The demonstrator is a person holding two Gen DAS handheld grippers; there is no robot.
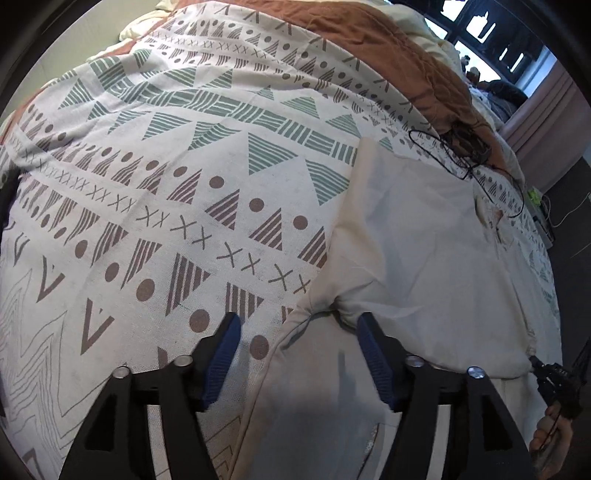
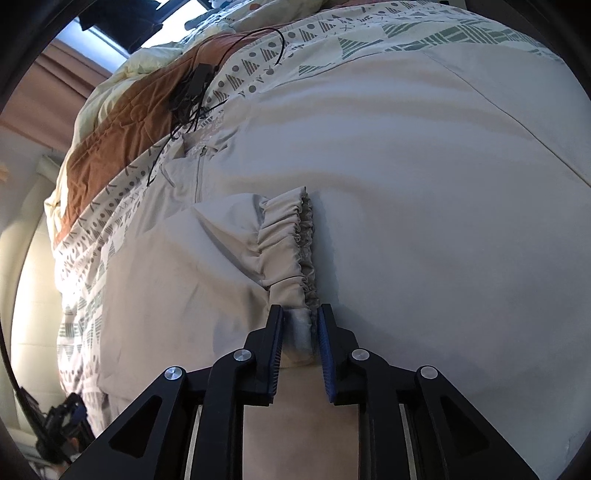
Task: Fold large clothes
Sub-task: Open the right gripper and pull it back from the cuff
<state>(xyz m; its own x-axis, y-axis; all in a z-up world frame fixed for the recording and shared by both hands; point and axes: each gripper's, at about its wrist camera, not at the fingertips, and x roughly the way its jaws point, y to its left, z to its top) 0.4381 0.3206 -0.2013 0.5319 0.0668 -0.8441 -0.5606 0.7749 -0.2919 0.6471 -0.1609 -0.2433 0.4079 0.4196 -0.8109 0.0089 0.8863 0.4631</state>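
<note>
A large cream jacket [image 1: 424, 240] lies spread flat on a patterned bedspread [image 1: 147, 184]. My left gripper [image 1: 299, 319] hangs open just above a puckered edge of the jacket, with its blue pads wide apart and nothing held. In the right wrist view, a sleeve is folded across the jacket's body [image 2: 406, 166]. Its gathered elastic cuff [image 2: 288, 240] runs down between the pads of my right gripper [image 2: 300, 314]. Those jaws stand narrow around the cuff's end, and a dark gap shows beside the right pad. The right gripper also shows at the jacket's far corner [image 1: 554, 380].
A tangled black cable with a small box [image 2: 195, 85] lies on the bed by the jacket's collar. Beyond it lies a brown blanket [image 1: 369, 29] over pale yellow bedding. A window and pink curtain [image 1: 546, 96] stand past the bed. Bedspread lies bare to the left.
</note>
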